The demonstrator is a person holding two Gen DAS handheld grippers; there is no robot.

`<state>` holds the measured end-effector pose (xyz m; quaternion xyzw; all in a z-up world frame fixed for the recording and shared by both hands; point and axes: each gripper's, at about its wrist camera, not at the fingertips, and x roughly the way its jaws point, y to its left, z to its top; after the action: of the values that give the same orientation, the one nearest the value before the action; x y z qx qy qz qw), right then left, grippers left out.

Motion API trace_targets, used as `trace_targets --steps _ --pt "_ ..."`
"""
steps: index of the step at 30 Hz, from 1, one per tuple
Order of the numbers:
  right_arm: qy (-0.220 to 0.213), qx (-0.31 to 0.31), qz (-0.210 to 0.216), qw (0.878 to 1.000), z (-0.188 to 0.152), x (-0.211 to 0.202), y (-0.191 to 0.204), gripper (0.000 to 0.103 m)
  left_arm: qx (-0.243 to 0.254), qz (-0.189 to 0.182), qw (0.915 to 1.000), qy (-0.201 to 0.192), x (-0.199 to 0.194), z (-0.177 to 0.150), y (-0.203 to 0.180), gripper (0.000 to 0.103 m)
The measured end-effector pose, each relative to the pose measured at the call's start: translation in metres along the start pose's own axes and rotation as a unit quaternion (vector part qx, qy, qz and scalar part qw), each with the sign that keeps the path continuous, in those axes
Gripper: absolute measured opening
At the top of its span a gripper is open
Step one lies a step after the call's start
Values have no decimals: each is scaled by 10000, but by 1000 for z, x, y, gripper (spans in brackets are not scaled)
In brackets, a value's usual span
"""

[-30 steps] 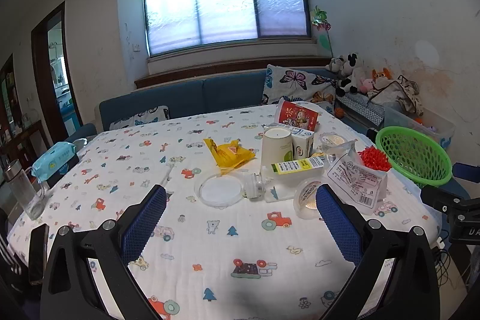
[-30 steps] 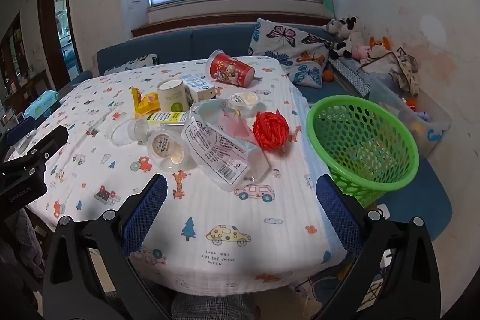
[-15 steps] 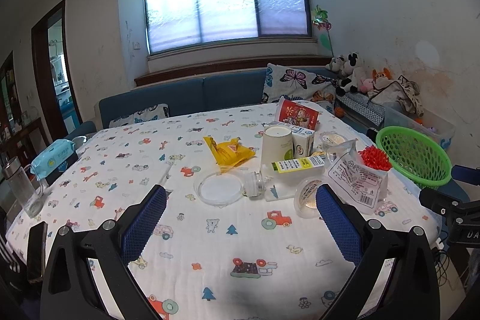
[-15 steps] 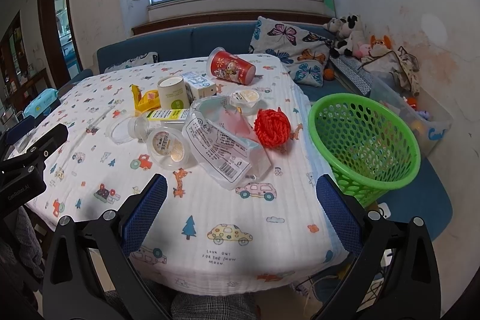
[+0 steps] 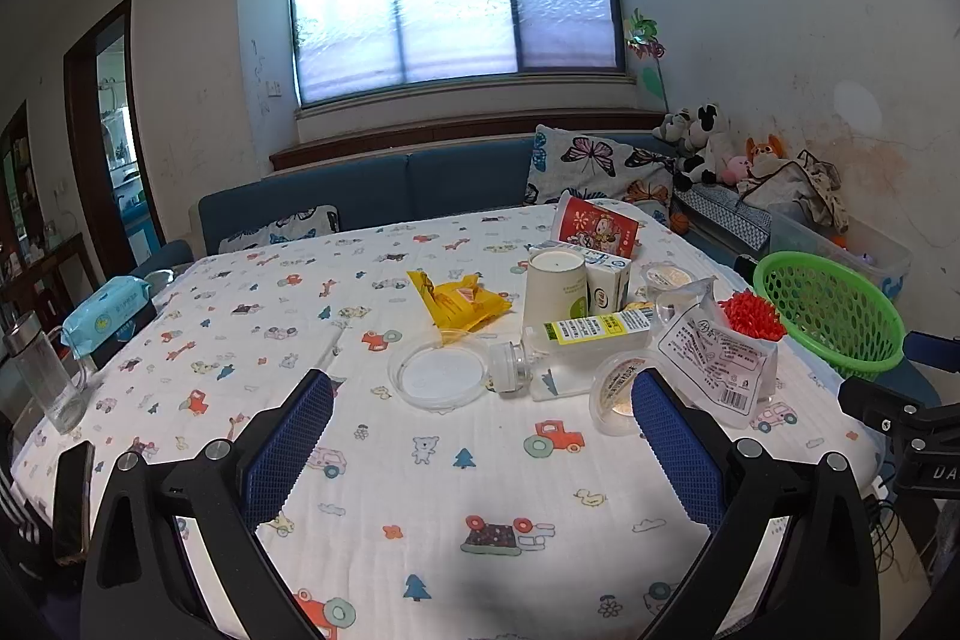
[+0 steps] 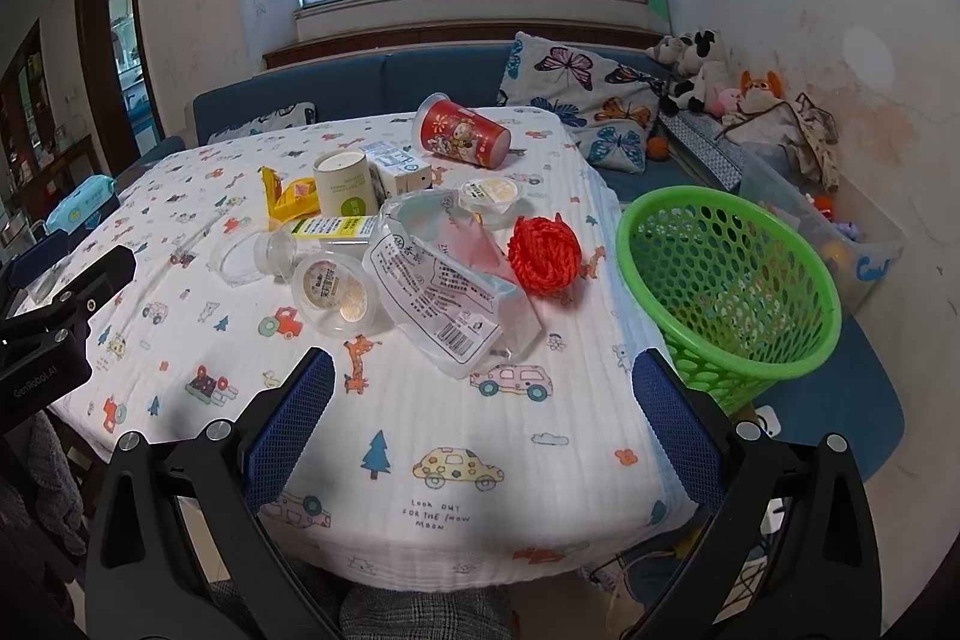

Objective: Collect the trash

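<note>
The right gripper (image 6: 483, 424) is hanging wide open and empty above the near edge of the table (image 6: 420, 460). Beyond it, trash is lying in a cluster toward the table's right edge: a clear bag (image 6: 444, 292), a red ball (image 6: 545, 254), a lidded tub (image 6: 336, 289), a bottle (image 6: 318, 232), a paper cup (image 6: 347, 184) and a red cup (image 6: 462, 132) tipped on its side. A green basket (image 6: 729, 289) is sitting just off the right edge, and the left gripper (image 6: 54, 322) is poking in at the left.
</note>
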<state>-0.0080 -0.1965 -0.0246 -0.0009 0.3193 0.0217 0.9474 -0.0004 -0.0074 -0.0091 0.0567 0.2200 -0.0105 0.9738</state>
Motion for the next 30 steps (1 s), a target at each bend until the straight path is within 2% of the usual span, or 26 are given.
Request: trace_targets --steps 30 --pt "54 -2 96 9999 0 4 1 99 -67 20 10000 27 5 -1 5 97"
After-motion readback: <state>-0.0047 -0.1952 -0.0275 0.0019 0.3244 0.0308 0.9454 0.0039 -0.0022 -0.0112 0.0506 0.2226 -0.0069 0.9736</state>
